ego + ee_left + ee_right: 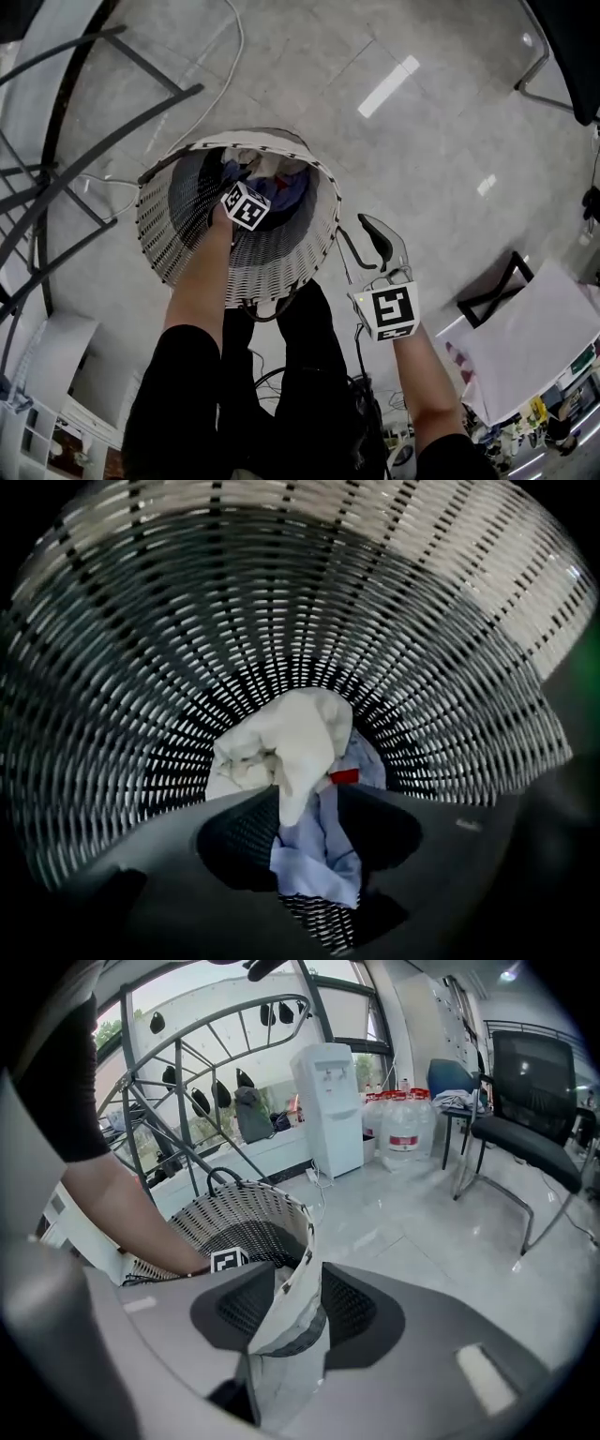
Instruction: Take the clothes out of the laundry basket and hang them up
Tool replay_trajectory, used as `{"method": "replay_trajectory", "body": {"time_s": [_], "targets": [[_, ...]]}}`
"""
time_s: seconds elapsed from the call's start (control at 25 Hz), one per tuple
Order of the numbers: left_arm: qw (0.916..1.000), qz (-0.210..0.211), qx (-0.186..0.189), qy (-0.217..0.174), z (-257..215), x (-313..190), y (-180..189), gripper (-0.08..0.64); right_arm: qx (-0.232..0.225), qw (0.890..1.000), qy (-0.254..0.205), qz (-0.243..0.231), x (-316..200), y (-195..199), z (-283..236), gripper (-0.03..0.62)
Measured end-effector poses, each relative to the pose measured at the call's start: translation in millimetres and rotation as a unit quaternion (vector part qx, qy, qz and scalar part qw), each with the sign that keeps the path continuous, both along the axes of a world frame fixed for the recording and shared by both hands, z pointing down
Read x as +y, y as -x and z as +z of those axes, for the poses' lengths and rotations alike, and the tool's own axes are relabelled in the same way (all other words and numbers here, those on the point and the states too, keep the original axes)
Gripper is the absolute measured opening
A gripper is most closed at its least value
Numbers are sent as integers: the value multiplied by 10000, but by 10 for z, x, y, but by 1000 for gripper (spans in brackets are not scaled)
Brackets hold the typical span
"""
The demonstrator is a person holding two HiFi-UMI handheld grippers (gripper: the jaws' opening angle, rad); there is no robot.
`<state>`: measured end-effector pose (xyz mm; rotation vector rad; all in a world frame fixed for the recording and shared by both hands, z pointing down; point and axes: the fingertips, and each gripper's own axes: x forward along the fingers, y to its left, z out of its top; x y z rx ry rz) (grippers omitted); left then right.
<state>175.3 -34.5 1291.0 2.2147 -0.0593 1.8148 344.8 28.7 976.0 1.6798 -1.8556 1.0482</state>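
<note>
In the head view we lose the left gripper's [314, 850] jaws behind its marker cube, deep inside the laundry basket [274, 140]. Its own dim view shows them apart, with a pale blue cloth [319, 869] in the gap and a white cloth [281, 742] and a red tag [344, 776] beyond. We cannot tell whether the pads touch the cloth. The right gripper [286, 1312] clamps a pale strip at the basket's right rim. The basket sits on a glossy pale tiled floor [422, 141], with a dark metal rack [84, 122] to its left. Far off stand a water dispenser [328, 1101] and an office chair [530, 1101].
</note>
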Motion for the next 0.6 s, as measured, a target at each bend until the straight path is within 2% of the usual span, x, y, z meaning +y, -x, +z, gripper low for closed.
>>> {"method": "replay_trajectory", "body": {"time_s": [0.24,0.28,0.32,0.36,0.6], "targets": [[9999,-11,-132,51,386,15,41,197,40,10000,50,-32,79,41,128,172],[9998,-6,-190,14,427,12,67,161,48,10000,80,14,98,45,147,172],[9997,-5,-243,-32,448,2,88,34,55,9999,103,59,108,45,160,172],[9997,-27,-255,-35,434,0,87,25,60,9999,123,100,111,41,167,172],[9987,-339,272,273,-209,44,-76,23,-39,9997,74,219,20,127,-61,172]]}}
